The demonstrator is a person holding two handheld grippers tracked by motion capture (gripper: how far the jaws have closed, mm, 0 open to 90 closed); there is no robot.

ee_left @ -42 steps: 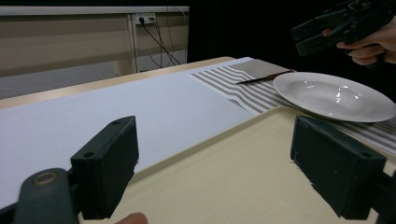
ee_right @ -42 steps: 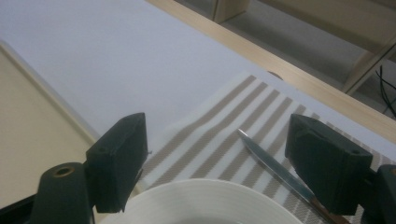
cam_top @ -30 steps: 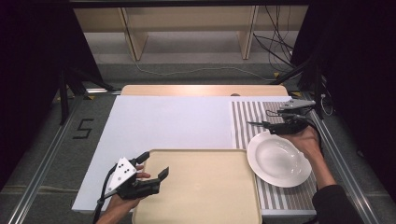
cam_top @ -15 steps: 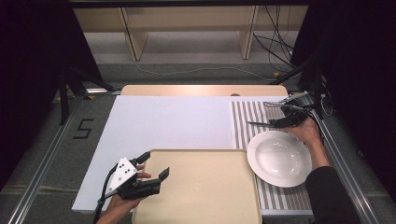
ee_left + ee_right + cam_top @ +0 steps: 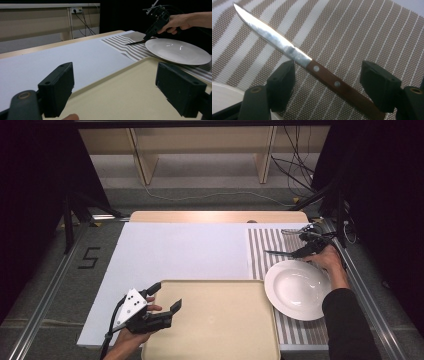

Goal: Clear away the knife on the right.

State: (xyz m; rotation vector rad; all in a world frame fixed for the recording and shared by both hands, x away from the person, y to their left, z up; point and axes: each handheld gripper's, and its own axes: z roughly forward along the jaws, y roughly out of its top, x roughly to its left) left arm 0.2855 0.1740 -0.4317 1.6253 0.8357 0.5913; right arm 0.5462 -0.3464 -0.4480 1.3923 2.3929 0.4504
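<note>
A knife point(image 5: 324, 75) with a brown riveted handle and a steel blade lies flat on the striped placemat point(image 5: 362, 32), just beyond a white plate point(image 5: 297, 290). My right gripper point(image 5: 328, 72) hangs low over it, one jaw on each side of the handle. Those jaws have just been closing but stand apart from the handle, so the gripper is open. From above, the right gripper point(image 5: 302, 250) sits at the plate's far rim, with the knife blade point(image 5: 275, 253) pointing left. My left gripper point(image 5: 165, 296) rests open and holds nothing over the left edge of the beige tray point(image 5: 215, 320).
A white mat point(image 5: 175, 250) covers the table left of the placemat point(image 5: 265, 245). The tray lies at the near edge, touching the plate's left side. Metal rails run along both table sides, and cables hang near the far right corner.
The right hand has shifted and come down over the knife, and its jaws stand a little narrower. The knife, the plate, the tray and the left gripper have stayed where they were.
</note>
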